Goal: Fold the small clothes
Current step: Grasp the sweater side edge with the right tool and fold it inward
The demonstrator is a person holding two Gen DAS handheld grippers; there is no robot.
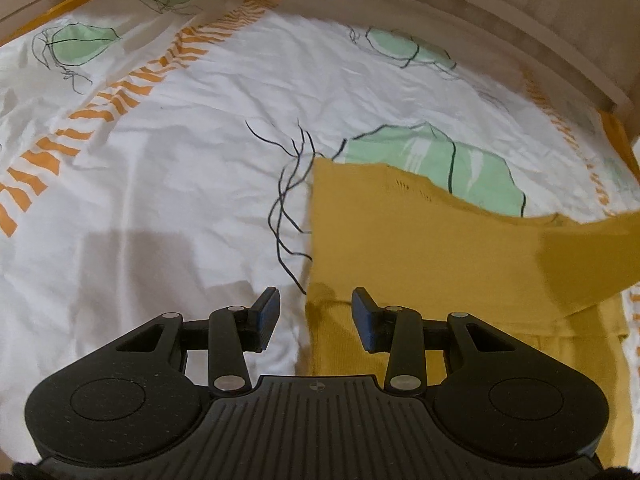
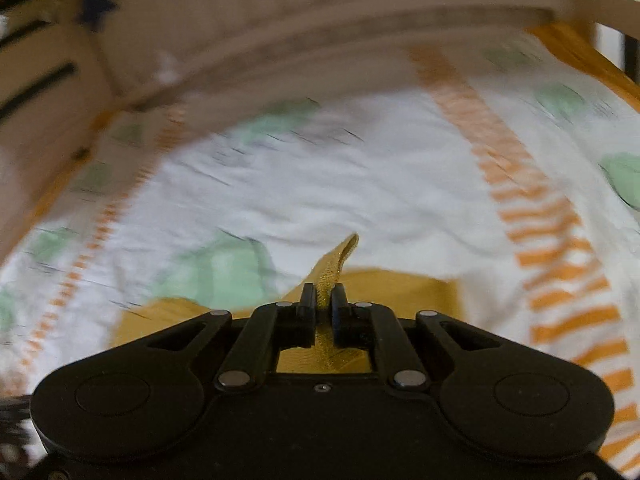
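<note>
While the white crumpled bedsheet printed with green leaves and orange stripes (image 1: 192, 208) lies ahead of both fingers, the mustard-yellow knit garment (image 1: 420, 248) could slip free, since the right gripper (image 2: 323, 300) pinches only a thin, seemingly glittery edge. The left gripper (image 1: 316, 312) hangs open, straddling the garment's near border.

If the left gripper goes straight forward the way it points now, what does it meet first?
Most likely the left edge of the mustard yellow garment, where it lies on the printed bedsheet. The left gripper is open and straddles that edge, though depth is unclear.
</note>
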